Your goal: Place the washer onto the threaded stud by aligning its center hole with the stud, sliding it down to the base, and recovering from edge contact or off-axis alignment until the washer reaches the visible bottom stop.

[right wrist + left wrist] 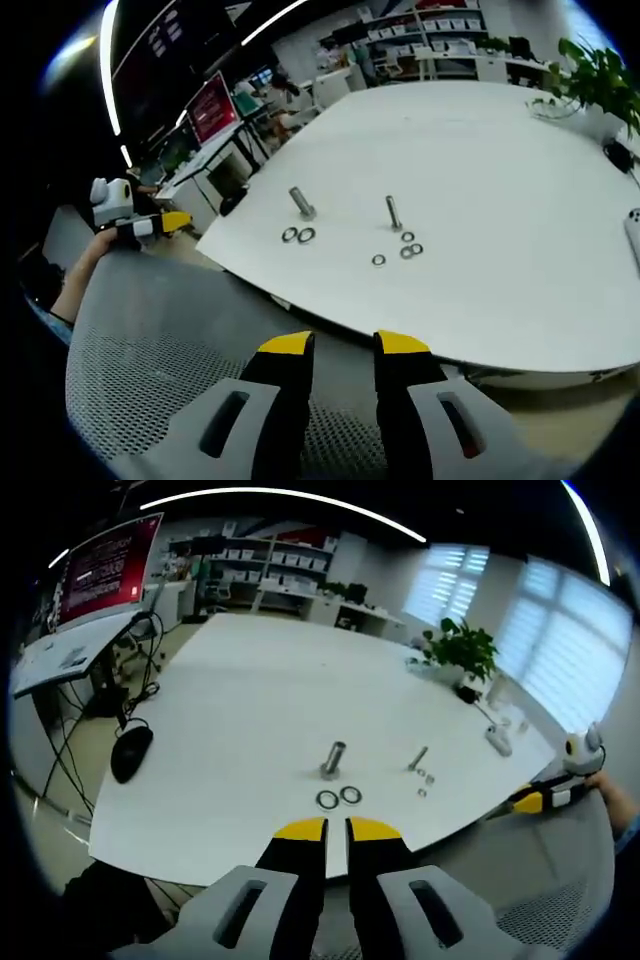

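Observation:
On the white table (pixel 250 700) a thick threaded stud (pixel 333 758) stands upright, with two washers (pixel 338 798) lying flat just in front of it. A thinner bolt (pixel 417 759) stands to its right beside a few small rings (pixel 425 778). My left gripper (pixel 337 830) hovers before the table edge, jaws a narrow gap apart and empty. In the right gripper view the stud (pixel 300 203), the two washers (pixel 298 235) and the thin bolt (pixel 393 212) lie ahead. My right gripper (pixel 345 345) is open and empty above a chair. The left gripper (pixel 150 225) shows at the left, the right gripper (pixel 545 798) at the right.
A black mouse (pixel 131 752) lies near the table's left edge. A potted plant (pixel 462 652) and a small white device (pixel 498 742) stand at the far right. A grey mesh chair (pixel 150 380) sits under my right gripper. Shelves and a red screen (pixel 105 565) stand behind.

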